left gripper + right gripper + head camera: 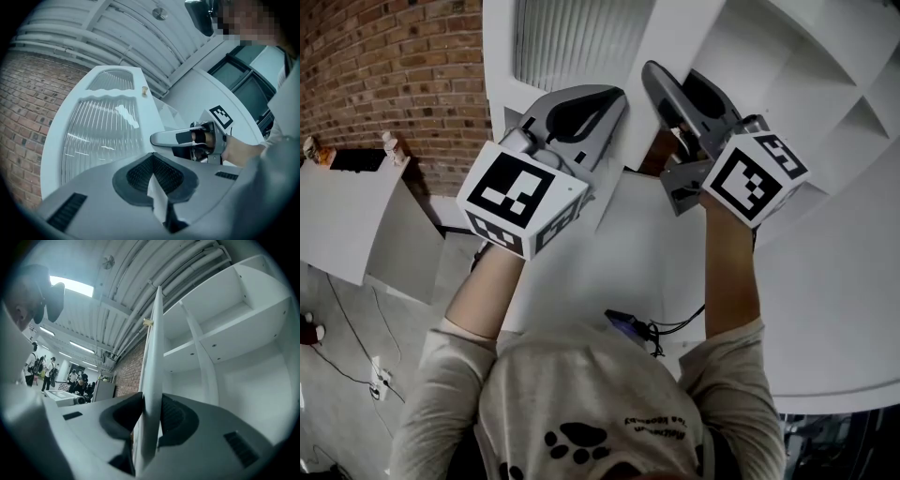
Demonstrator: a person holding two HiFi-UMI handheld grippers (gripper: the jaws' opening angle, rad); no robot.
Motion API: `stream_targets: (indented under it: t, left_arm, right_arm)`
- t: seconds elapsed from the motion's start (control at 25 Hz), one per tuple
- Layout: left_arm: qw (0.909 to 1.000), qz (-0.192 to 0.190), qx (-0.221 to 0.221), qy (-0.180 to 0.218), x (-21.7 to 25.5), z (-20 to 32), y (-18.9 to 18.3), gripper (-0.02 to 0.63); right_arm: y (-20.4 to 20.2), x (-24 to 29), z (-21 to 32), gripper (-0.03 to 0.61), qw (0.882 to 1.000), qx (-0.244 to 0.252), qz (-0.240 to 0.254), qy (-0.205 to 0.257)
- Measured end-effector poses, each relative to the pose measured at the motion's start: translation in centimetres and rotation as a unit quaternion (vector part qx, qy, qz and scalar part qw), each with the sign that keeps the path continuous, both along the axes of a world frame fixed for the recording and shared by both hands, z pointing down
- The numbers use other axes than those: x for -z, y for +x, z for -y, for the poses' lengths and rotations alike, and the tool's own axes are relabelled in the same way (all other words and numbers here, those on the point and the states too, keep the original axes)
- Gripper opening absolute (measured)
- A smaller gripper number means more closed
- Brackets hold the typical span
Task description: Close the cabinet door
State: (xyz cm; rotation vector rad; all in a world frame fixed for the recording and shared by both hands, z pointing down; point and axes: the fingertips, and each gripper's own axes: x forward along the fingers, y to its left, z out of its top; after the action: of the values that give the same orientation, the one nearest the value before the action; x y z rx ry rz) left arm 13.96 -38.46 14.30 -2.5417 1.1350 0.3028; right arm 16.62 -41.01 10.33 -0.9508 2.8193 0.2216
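The white cabinet door with its ribbed glass pane stands partly open in front of the white shelves. My right gripper is shut on the door's free edge. In the right gripper view that edge runs up between both pads, with the open shelves to its right. My left gripper is at the door's outer face, its tips together with nothing held. The left gripper view looks over the shut jaws at the glass pane and the right gripper on the edge.
A brick wall lies left of the cabinet. A white table stands at the far left, with cables on the floor below it. A small knob sits high on the door. People stand far off in the room.
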Motion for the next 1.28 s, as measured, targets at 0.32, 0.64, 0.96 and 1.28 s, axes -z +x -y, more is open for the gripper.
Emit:
stream_targets:
  t: [0.32,0.64,0.96,1.28]
  left_arm:
    - [0.9994,0.006,0.034,-0.004,-0.2,1.5,1.1,0.009]
    - [0.9979,0.011,0.063,-0.002,0.1,2.8,1.9,0.009]
    - [0.9954,0.01,0.094,-0.016,-0.1,4.9,2.5,0.009]
    - [0.9947,0.015,0.101,-0.016,-0.5,5.6,3.2,0.009]
  right_arm:
    - [0.6,-0.2,1.2,0.103,0.999,0.039,0.002,0.003]
    - [0.8,-0.2,2.8,0.103,0.998,0.069,0.001,0.0]
    - [1.2,0.4,4.7,0.103,0.996,0.094,-0.001,-0.007]
    - [1.3,0.0,5.4,0.104,0.995,0.104,0.003,-0.007]
